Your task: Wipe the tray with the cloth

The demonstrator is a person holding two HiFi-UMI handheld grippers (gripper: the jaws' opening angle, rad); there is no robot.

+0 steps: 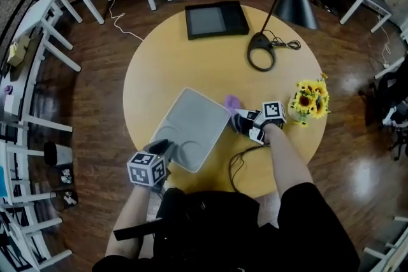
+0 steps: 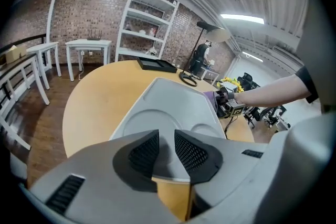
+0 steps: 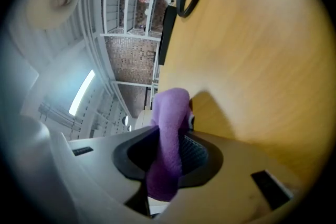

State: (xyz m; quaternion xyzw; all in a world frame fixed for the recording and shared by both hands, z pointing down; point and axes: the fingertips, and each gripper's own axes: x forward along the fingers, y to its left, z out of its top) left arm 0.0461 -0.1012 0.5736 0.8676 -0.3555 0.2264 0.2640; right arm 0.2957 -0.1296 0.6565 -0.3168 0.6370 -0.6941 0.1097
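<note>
I had the left tool clenched on the near rim of the grey tray, which lay flat on the round tabletop just in front of me. The right tool was pinched on the purple cloth, a bunched fold sticking out past its tips. In the head view that tool hung just beside the tray's right edge, with the cloth over bare wood and not yet on the tray. My worry was the grip on the cloth. Only a narrow wad sat between the pads, so dragging it across the tray could pull it free or let hard plastic scrape instead of fabric. The tray was pinned at one corner only, so a firm sideways stroke might swing it around that point. The sunflowers stood close behind my right forearm, and a black cable lay under it; a wide backswing could catch either.
</note>
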